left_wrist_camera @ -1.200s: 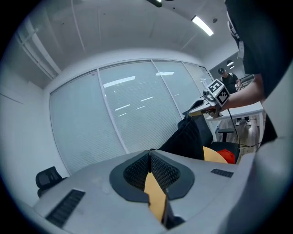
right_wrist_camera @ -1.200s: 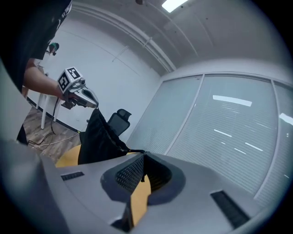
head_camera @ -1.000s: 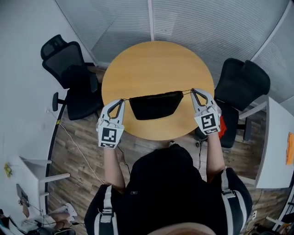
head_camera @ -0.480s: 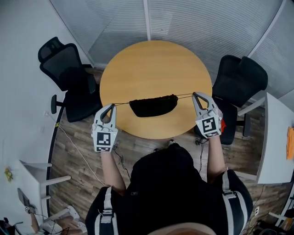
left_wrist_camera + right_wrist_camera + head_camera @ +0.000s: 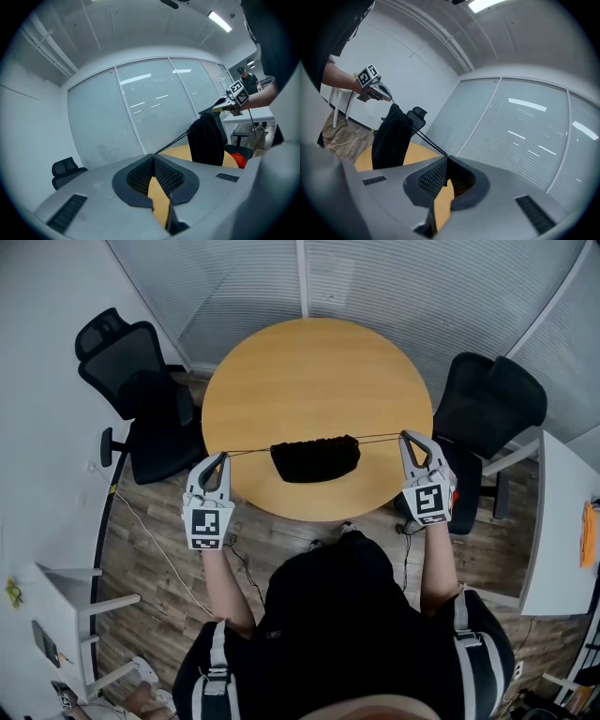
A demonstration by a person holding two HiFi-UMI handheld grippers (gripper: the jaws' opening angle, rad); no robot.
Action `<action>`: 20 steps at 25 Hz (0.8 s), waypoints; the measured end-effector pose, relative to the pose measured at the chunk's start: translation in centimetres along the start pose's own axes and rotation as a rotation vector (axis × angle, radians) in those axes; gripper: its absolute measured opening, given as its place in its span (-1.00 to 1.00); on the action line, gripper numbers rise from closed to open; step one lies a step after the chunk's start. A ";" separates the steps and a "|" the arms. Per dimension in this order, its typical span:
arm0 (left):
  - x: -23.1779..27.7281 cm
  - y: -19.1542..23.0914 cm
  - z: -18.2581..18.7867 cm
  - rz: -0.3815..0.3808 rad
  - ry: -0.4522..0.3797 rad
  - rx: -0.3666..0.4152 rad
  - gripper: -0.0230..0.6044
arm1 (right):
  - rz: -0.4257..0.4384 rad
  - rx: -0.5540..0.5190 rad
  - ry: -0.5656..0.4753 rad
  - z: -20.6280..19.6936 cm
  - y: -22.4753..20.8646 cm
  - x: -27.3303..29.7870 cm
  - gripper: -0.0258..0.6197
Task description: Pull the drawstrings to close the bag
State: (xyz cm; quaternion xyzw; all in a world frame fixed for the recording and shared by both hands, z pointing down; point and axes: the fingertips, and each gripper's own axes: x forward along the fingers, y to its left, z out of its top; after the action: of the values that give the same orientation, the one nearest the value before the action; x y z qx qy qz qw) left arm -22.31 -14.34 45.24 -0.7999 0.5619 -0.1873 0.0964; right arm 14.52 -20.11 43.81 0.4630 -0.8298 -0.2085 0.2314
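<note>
Two taut drawstrings point(image 5: 248, 450), bag point(image 5: 314, 457) seemingly shut.

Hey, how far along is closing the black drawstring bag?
Mostly done: the black fabric bag's mouth is bunched into tight ruffles. In hand: the left gripper and right gripper are each shut on a thin dark drawstring, both taut. Left: perhaps a final tug to cinch it fully.

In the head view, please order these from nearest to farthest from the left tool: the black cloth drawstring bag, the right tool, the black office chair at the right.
From the left tool:
1. Black cloth drawstring bag, between both tools.
2. Right tool, beyond the bag.
3. Black office chair, farthest right.
</note>
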 end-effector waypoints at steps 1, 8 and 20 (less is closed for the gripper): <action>-0.1 0.1 -0.2 0.002 0.003 -0.002 -0.87 | -0.013 -0.009 -0.001 0.0 -0.1 -0.1 -0.74; -0.6 0.9 -1.8 0.036 0.023 -0.026 -0.87 | -0.031 -0.007 0.037 -1.3 -0.4 -0.2 -0.74; -1.3 4.0 -4.8 0.140 0.098 -0.127 -0.87 | -0.037 0.034 0.076 -2.9 -0.3 0.5 -0.74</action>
State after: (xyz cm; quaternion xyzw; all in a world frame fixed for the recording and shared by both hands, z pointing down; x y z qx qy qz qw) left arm -28.10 -14.23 47.90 -0.7530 0.6313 -0.1830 0.0306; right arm 16.21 -21.05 46.10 0.4895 -0.8153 -0.1808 0.2510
